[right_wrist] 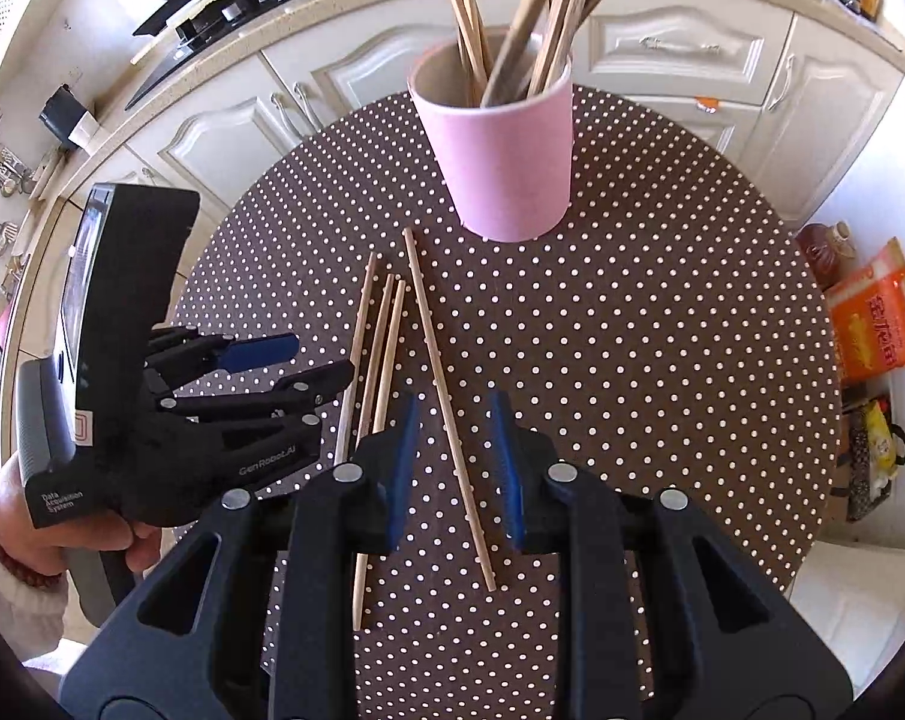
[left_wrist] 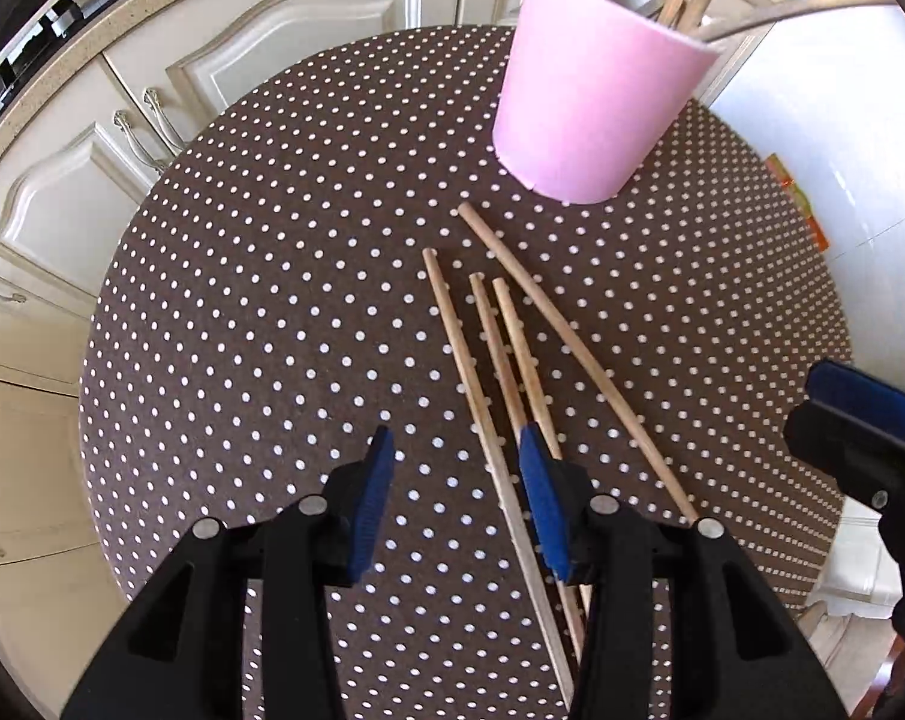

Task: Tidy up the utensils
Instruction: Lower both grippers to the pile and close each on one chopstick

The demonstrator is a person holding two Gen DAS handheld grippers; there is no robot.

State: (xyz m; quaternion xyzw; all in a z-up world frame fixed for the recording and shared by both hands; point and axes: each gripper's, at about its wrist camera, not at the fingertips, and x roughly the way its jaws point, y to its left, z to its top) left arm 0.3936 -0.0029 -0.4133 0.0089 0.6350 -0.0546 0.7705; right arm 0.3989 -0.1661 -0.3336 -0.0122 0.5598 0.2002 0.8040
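Observation:
Several wooden chopsticks [left_wrist: 500, 360] lie loose on the round dotted table [left_wrist: 242, 300], in front of a pink cup [left_wrist: 584, 114] that holds more chopsticks and utensils. My left gripper [left_wrist: 455, 480] is open and empty just above the near ends of the sticks, the leftmost stick between its fingers. In the right wrist view, my right gripper [right_wrist: 455, 450] is open and empty, its fingers on either side of the rightmost chopstick [right_wrist: 446, 402], with the cup [right_wrist: 500, 144] beyond. The left gripper [right_wrist: 308, 360] hovers at the left, open.
White kitchen cabinets [left_wrist: 92, 168] curve behind the table. A stove and pots [right_wrist: 212, 6] sit on the counter. An orange bag [right_wrist: 878, 324] and bottles stand on the floor to the right. The right gripper shows at the right edge of the left wrist view [left_wrist: 860, 420].

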